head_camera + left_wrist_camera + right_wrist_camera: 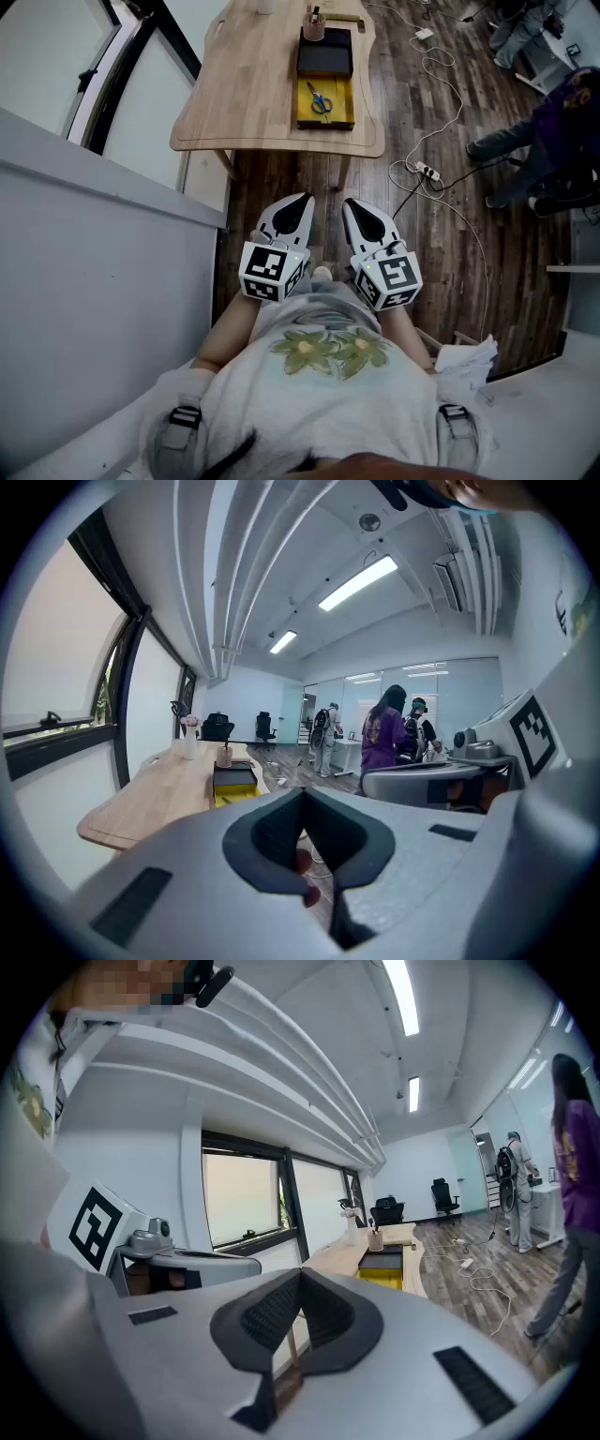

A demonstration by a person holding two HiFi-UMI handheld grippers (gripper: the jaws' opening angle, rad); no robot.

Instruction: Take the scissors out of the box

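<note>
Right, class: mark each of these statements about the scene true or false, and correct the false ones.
1. The scissors lie in the yellow box. True.
2. The right tongs grip the scissors. False: they are shut on nothing, over the floor short of the table.
3. The box stands on the table. True.
4. The left tongs are wide open. False: they are shut and empty.
5. The scissors have red handles. False: the handles are blue.
</note>
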